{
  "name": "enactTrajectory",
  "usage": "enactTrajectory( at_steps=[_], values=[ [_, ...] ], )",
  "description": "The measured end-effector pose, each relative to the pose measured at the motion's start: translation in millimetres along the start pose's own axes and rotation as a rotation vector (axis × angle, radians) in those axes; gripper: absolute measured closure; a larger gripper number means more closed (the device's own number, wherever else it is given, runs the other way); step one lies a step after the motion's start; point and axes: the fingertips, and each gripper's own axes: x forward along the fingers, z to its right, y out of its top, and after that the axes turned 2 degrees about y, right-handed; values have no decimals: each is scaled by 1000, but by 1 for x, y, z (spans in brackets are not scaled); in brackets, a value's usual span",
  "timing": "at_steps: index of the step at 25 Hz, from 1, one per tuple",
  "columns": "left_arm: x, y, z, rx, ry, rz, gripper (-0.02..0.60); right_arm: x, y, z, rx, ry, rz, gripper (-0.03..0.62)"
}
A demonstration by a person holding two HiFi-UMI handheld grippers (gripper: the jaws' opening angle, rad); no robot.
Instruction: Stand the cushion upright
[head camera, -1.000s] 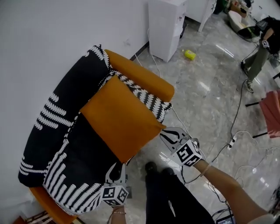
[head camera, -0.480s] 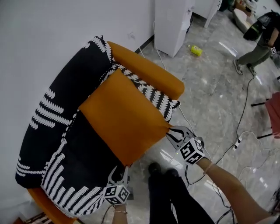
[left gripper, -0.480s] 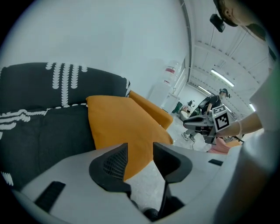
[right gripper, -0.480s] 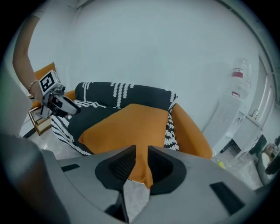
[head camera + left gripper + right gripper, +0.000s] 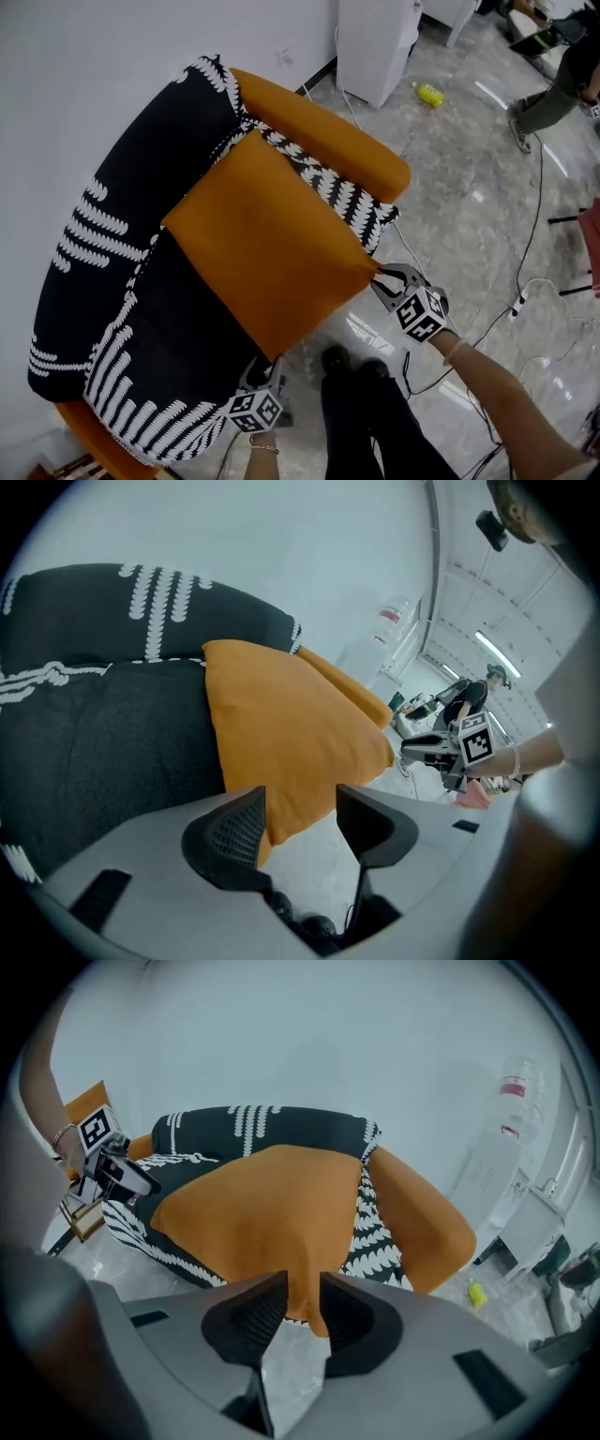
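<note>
An orange cushion (image 5: pixel 267 244) lies tilted across the seat of a black, white-patterned armchair (image 5: pixel 98 253), its front edge out over the chair's front. My left gripper (image 5: pixel 267 367) is at the near front corner. In the left gripper view that corner (image 5: pixel 281 752) rests against one pad, with a gap to the other; the left gripper's (image 5: pixel 300 808) jaws are opening. My right gripper (image 5: pixel 382 277) is at the other front corner. In the right gripper view the cushion's (image 5: pixel 262 1204) tip hangs between the narrow, opening jaws of the right gripper (image 5: pixel 300 1299).
The chair has orange armrests (image 5: pixel 328 136) and stands against a white wall. A white appliance (image 5: pixel 375 42), a yellow bottle (image 5: pixel 429 94) and cables (image 5: pixel 525 300) are on the grey floor. My shoes (image 5: pixel 347 361) stand at the chair's front. Another person (image 5: pixel 562 75) is far right.
Both grippers have sunk at the chair's front with the cushion's front corners, so the cushion lies lower. The person at far right has walked on.
</note>
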Motion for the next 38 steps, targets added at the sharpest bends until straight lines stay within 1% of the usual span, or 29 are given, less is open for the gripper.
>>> enactTrajectory(
  at_steps=[2,7,11,13,15,16,17,18,19,21,23,28,33,38],
  values=[
    [9,-9,-7,-16,9,-6,325,10,-12,2,-4,-2,-20,474],
    [26,-28,-18,-1,32,-32,301,30,-37,9,-23,-6,-73,459],
    [35,-39,-30,-3,80,-33,290,43,-54,14,-31,-3,-102,450],
    [41,-49,-38,-28,101,-48,270,50,-59,15,-29,-1,-108,451],
    [45,-58,-43,-58,111,-65,270,55,-62,16,-26,1,-113,460],
    [46,-61,-44,-57,117,-74,270,57,-63,16,-24,2,-116,468],
    [47,-64,-44,-44,125,-84,304,59,-64,16,-20,4,-120,481],
    [47,-65,-44,-25,134,-90,367,60,-65,17,-11,9,-126,507],
    [48,-65,-43,-5,139,-91,396,60,-66,16,0,17,-132,512],
    [48,-63,-41,15,146,-83,445,58,-64,14,15,32,-142,548],
    [45,-57,-40,7,153,-76,482,55,-59,10,21,29,-142,563],
    [34,-52,-41,-11,158,-74,508,44,-47,8,63,9,-128,572],
    [16,-35,-33,-18,162,-67,518,28,-33,7,88,-2,-118,574],
    [-1,-20,-37,-5,151,-68,525,14,-14,3,97,-6,-124,574]
  ],
)
